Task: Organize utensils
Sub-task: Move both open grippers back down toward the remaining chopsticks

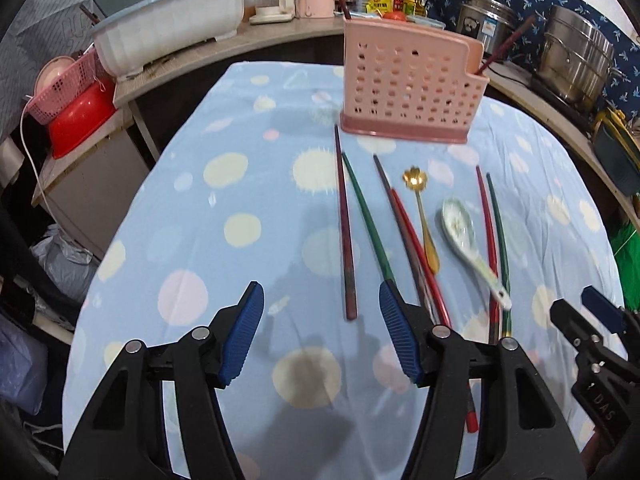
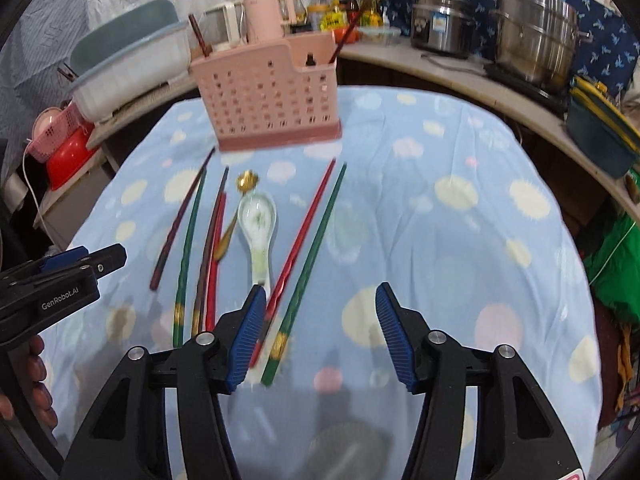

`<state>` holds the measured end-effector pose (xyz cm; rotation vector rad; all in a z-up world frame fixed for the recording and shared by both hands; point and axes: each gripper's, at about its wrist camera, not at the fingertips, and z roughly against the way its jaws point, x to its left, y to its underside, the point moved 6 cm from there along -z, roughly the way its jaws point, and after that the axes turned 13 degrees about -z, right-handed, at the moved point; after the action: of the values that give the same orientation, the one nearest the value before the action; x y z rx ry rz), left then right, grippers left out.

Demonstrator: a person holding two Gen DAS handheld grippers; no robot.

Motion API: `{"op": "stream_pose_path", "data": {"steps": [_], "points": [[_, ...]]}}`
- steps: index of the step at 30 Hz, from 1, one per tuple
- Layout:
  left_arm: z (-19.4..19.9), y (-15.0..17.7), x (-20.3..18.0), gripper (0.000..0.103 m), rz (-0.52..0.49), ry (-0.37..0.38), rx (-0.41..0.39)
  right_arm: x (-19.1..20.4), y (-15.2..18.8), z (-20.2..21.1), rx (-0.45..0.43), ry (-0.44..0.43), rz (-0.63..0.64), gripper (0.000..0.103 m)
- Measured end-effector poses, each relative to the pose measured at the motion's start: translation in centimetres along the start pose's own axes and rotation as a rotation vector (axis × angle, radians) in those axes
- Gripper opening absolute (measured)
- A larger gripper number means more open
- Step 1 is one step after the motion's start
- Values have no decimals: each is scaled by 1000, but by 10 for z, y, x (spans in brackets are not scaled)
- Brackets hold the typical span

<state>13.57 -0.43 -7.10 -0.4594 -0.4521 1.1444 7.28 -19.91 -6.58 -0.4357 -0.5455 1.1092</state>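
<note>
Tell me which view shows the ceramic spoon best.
The left wrist view: the ceramic spoon lies sharp and whole, bowl to handle tip, between the gold spoon and the red-green chopstick pair. In the right wrist view it is motion-blurred, its handle end running toward the right tool.

A pink perforated utensil holder point(image 1: 412, 88) stands upright at upper centre, two chopsticks poking out. Below it, loose chopsticks point(image 1: 346, 232), a gold spoon point(image 1: 422, 216) and a white ceramic spoon point(image 1: 464, 236) lie side by side on the cloth.
</note>
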Motion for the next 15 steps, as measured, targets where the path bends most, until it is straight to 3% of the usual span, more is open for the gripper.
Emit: {"op": "stream_pose_path", "data": {"steps": [6,15], "points": [[-2,13,-4,56,-2,-14,7,3,24,-16,51,8,23,43],[-8,22,0,56,17,-12,27,7,35,-27,94,6,40,37]]}}
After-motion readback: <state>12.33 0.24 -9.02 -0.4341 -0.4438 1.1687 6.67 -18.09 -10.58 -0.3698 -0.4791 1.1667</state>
